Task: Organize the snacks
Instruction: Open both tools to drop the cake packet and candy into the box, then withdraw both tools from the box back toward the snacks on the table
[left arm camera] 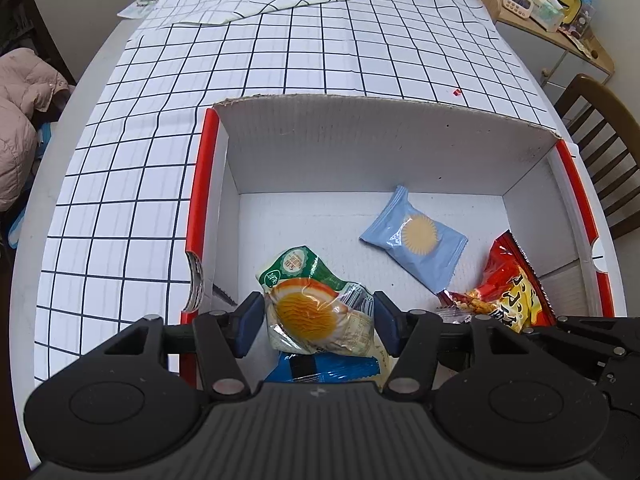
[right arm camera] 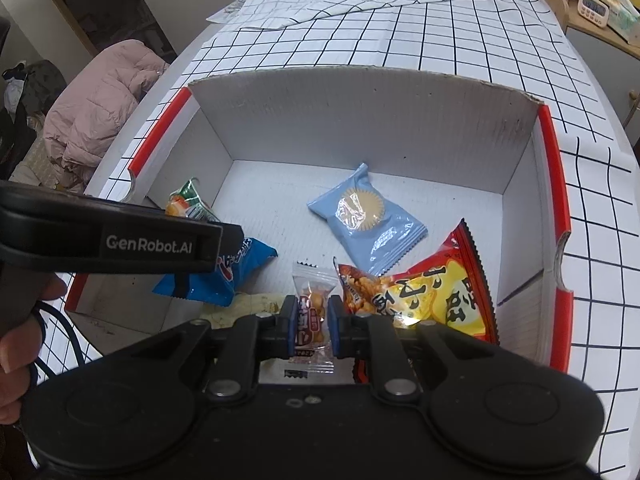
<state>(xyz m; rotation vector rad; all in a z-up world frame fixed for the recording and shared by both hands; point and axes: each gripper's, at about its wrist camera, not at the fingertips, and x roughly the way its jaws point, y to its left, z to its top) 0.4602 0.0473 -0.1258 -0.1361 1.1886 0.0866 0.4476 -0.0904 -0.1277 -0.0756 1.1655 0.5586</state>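
An open white cardboard box (left arm camera: 360,140) with red rims stands on the checked tablecloth (left arm camera: 240,80). Inside it, my left gripper (left arm camera: 318,320) has its blue pads against both sides of a green-and-orange pastry packet (left arm camera: 316,312). That packet rests over a blue packet (left arm camera: 320,368). A light-blue cookie packet (left arm camera: 416,236) and a red chips bag (left arm camera: 508,292) lie on the box floor. In the right wrist view, my right gripper (right arm camera: 312,320) is shut on a small clear snack packet (right arm camera: 311,312), low in the box (right arm camera: 360,120) beside the red chips bag (right arm camera: 440,292).
A wooden chair (left arm camera: 600,152) stands right of the table. A pink padded jacket (left arm camera: 20,120) lies to the left. A shelf with a timer and clutter (left arm camera: 552,0) is at the far right. A hand (right arm camera: 16,344) holds the left tool at the box's left wall.
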